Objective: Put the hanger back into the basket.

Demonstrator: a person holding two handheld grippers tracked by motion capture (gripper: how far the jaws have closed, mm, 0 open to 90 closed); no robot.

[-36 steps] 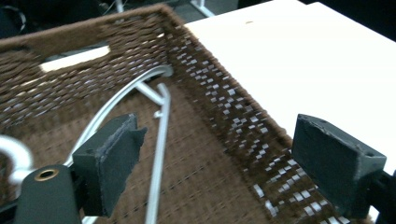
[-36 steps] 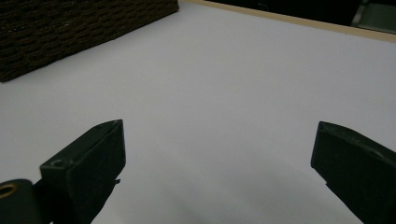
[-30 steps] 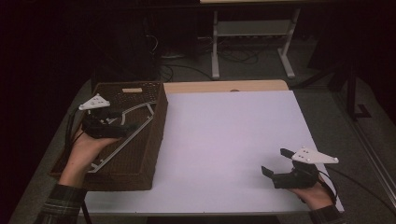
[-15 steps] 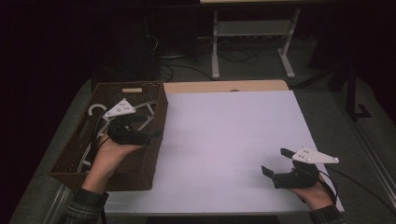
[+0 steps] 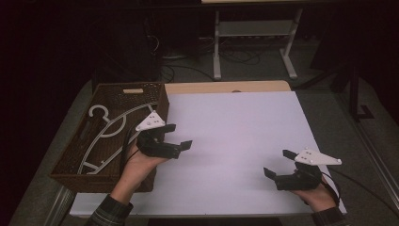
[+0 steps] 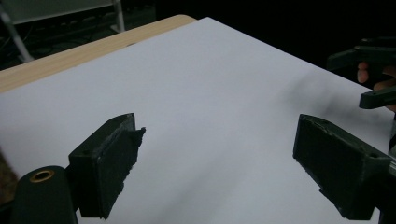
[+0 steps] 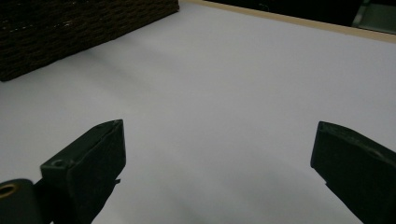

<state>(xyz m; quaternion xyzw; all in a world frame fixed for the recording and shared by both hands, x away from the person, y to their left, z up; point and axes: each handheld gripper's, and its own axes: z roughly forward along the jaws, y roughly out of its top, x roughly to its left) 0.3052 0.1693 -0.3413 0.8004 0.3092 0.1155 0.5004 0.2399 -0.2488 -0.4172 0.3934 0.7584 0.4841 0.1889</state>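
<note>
Dark room behind, w/ a metal stand (image 5: 256, 42) and cables on the floor at 12 o'clock. Wooden bench (image 5: 226, 87) carried a big white sheet (image 5: 235, 141) covering most of its top; a strip of bare wood showed along the far edge.

Wicker basket (image 5: 70, 174), dark brown, sat at the sheet's 9 o'clock side, touching its edge. Inside lay white hangers (image 5: 106, 129), hooks toward 11 o'clock, overlapping each other; exact count couldn't be told. They rested loose in the basket, nothing gripping them.

Left tongs (image 5: 179, 136) were held just past the basket's right rim, over the sheet, pointing toward 3 o'clock. Jaws stood apart, nothing between them; the left gripper view (image 6: 215, 158) showed bare white sheet in the gap, and the other hand's tongs at its 3 o'clock edge. Grey three-cornered plate on top, cable trailing back over the basket's near corner.

Right tongs (image 5: 280, 163) sat at approx 4 o'clock on the sheet, near its front right corner, pointing toward 9–10 o'clock. Jaws apart, empty; the right gripper view (image 7: 217, 163) showed plain sheet between them and the basket wall at 10–11 o'clock.

Both sets of tongs were well apart from each other and from the hangers.
</note>
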